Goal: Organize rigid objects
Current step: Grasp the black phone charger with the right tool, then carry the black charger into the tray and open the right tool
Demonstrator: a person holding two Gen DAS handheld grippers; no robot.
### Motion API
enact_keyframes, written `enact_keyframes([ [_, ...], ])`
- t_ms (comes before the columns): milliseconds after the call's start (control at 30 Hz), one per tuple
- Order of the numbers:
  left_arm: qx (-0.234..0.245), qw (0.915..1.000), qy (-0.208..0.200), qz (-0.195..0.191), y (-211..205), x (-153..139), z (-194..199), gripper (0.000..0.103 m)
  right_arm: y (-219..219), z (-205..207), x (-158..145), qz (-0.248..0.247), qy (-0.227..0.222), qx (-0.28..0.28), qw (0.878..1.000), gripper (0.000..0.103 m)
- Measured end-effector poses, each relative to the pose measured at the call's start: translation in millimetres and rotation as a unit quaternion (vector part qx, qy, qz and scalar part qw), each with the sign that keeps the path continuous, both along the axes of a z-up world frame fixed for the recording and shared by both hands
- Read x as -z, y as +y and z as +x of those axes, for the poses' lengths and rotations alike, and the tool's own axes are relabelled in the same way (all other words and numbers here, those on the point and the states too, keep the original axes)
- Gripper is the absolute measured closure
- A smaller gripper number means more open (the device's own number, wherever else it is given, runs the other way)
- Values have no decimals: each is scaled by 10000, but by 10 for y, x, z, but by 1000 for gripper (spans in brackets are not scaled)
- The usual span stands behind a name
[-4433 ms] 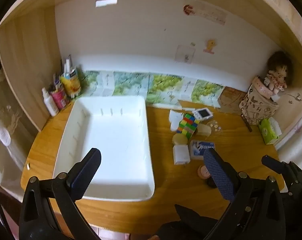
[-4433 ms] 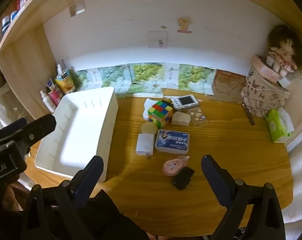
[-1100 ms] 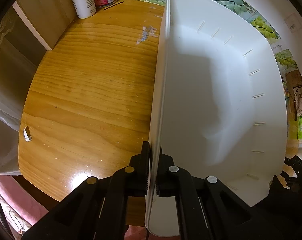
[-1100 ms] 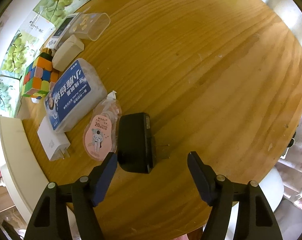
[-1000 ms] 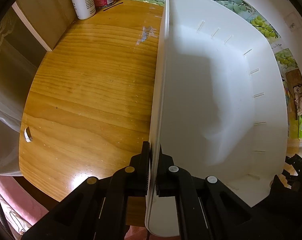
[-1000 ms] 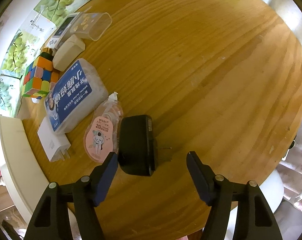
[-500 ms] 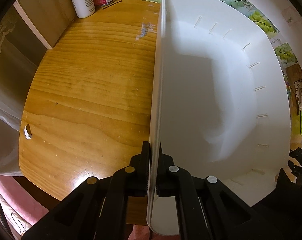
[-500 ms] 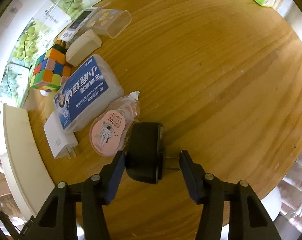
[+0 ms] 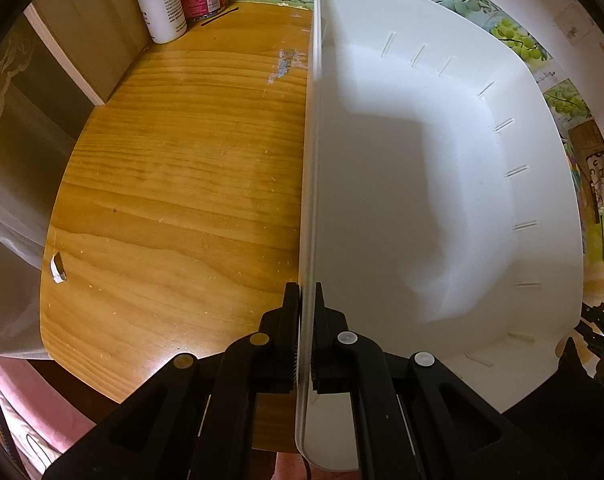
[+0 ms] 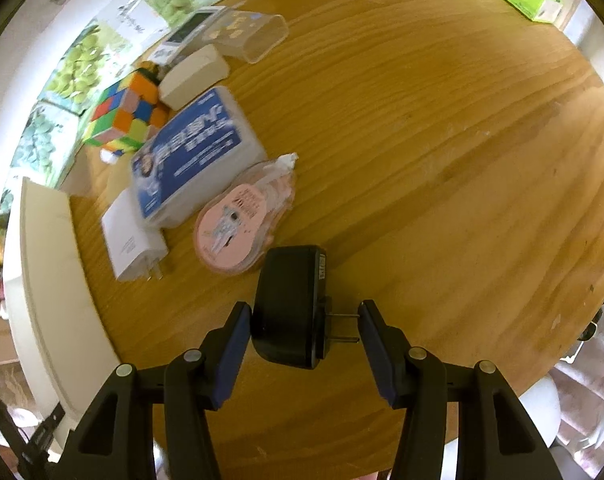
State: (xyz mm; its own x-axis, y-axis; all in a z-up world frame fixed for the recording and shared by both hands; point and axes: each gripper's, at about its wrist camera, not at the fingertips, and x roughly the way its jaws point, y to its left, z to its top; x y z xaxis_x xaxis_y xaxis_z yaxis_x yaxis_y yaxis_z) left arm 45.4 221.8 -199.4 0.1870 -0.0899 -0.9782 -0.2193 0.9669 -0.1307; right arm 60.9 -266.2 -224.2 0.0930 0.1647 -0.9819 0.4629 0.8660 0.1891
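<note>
Between blue pads point(image 10: 232, 344), black plug adapter point(image 10: 292, 306), two metal prongs sideways

Your left gripper point(image 9: 306, 304) points almost straight down, and its two black fingers are pressed together on a thin white wall, one finger on each side of it. The toothed pads grip that edge near the bottom of the left wrist view.

Your right gripper point(image 10: 305, 326) also points steeply down. Its jaws stand partly apart with a black plug adapter point(image 10: 290, 304) between them. The blue-padded left finger touches the adapter's rounded end, and the right finger meets the tips of its two metal prongs. Both finger arms reach up from the lower edge of the right wrist view.
</note>
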Motion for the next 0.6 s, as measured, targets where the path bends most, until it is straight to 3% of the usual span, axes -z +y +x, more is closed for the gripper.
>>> enact_keyframes([
  [200, -9, 10000, -7, -56, 16, 1, -15, 99, 255, 15, -305, 105, -391, -267, 9988, 48],
  [367, -3, 9999, -27, -100, 39, -6, -28, 99, 433, 89, -729, 257, -843, -731, 9934, 48],
  [600, 27, 9999, -62, -108, 45, -14, -58, 99, 983, 192, -1234, 506, -1595, -1667, 9717, 48],
])
